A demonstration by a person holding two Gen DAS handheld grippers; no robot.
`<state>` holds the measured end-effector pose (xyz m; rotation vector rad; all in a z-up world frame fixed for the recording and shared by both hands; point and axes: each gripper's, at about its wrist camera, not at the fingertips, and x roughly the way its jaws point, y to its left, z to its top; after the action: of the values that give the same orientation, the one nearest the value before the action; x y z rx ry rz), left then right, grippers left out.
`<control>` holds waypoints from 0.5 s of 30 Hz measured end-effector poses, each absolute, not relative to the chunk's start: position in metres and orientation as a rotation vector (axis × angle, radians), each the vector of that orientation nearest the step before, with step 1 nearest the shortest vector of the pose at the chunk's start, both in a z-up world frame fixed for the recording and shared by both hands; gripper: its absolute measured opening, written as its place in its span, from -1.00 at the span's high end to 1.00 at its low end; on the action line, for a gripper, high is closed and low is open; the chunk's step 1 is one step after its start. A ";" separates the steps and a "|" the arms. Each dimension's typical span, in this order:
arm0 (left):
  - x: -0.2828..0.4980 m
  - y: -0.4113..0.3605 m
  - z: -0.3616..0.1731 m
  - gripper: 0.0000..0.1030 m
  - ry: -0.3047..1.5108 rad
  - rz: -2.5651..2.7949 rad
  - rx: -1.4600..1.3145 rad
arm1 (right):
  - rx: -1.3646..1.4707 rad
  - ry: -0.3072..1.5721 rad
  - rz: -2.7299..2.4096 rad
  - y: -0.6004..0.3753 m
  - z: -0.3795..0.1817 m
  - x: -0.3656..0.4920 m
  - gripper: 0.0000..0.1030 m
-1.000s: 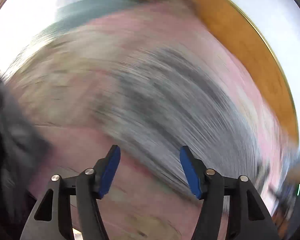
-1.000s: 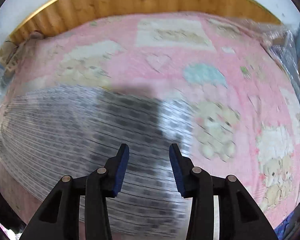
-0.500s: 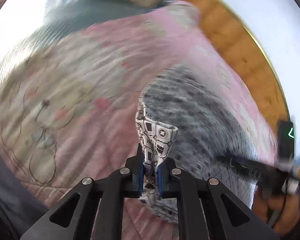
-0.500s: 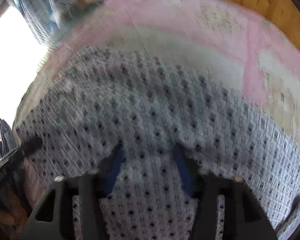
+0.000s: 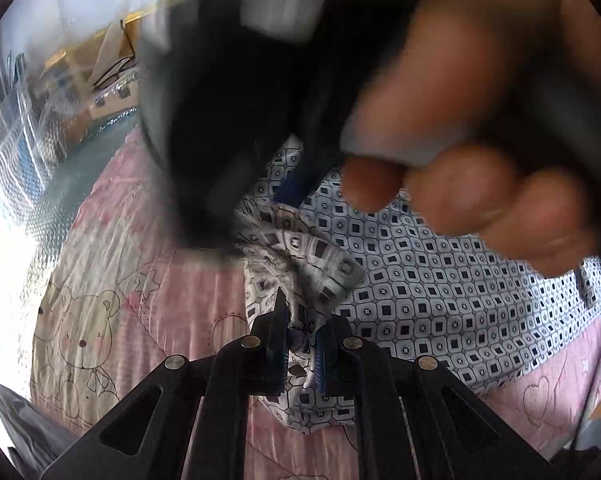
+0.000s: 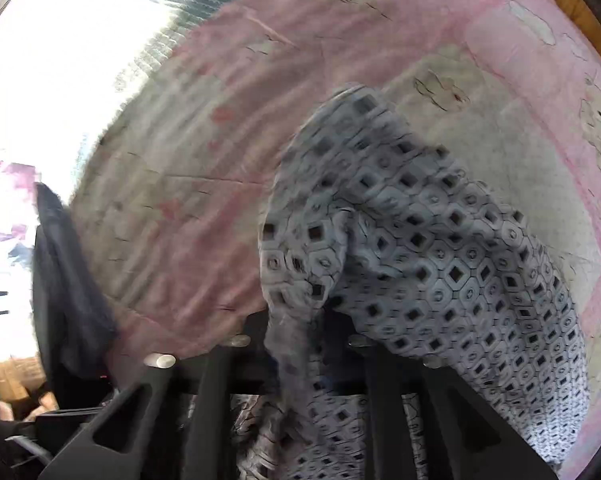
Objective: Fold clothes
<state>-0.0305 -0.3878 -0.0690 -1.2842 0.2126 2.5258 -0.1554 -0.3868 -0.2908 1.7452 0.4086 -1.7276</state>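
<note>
Up close, a blurred hand (image 5: 480,128) blocks the left hand-held gripper (image 5: 302,344) pinching patterned cloth (image 5: 440,292).

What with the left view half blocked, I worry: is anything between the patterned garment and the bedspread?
Nothing visible between them. The left tool and right tool pinch the patterned garment above the pink bedspread; only the right hand crowds the left view.

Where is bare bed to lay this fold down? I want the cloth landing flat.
Free: pink bear-print blanket left of the patterned garment, toward the window. Crowded: right side, where the garment spreads and the right hand hangs close above the left gripper.
</note>
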 end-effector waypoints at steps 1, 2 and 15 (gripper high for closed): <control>-0.029 -0.388 -0.065 0.80 0.221 2.524 -1.272 | 1.726 0.317 -1.770 -0.374 -0.289 -0.157 0.79; -0.027 -0.386 -0.058 0.80 0.221 2.518 -1.245 | 1.698 0.204 -1.821 -0.354 -0.284 -0.157 0.79; -0.017 -0.340 -0.069 0.63 -0.039 1.915 -1.320 | 1.863 -0.707 -2.028 -0.111 -0.488 -0.109 0.66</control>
<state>-0.0170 -0.3395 -0.0691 -1.3202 -0.0389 1.9154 -0.1087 -0.1110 -0.4877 1.8633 -0.7075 -2.0283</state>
